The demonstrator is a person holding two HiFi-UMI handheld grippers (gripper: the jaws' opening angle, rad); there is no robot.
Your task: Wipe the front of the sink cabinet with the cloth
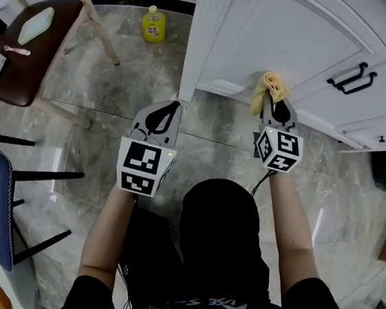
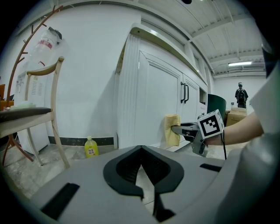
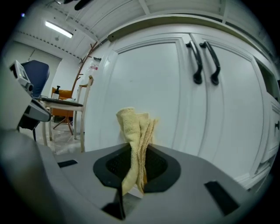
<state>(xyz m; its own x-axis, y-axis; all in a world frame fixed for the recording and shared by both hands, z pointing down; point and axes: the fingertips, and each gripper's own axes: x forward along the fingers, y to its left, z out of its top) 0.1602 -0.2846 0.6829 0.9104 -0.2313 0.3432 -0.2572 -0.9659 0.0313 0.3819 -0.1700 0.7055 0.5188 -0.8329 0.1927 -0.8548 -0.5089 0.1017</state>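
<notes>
The right gripper [image 1: 276, 106] pinches a folded yellow cloth [image 1: 268, 87] between its jaws and holds it against the low part of the white sink cabinet door [image 1: 289, 37], left of the black handles [image 1: 352, 78]. The left gripper [image 1: 176, 108], jaws pressed together on nothing, hangs near the cabinet's left corner. A yellow bottle [image 1: 153, 24] stands on the floor, far left; its label is too small to read.

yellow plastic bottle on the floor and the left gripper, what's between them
Only bare grey stone floor tiles; the head view shows nothing lying between the yellow plastic bottle and the left gripper.
</notes>
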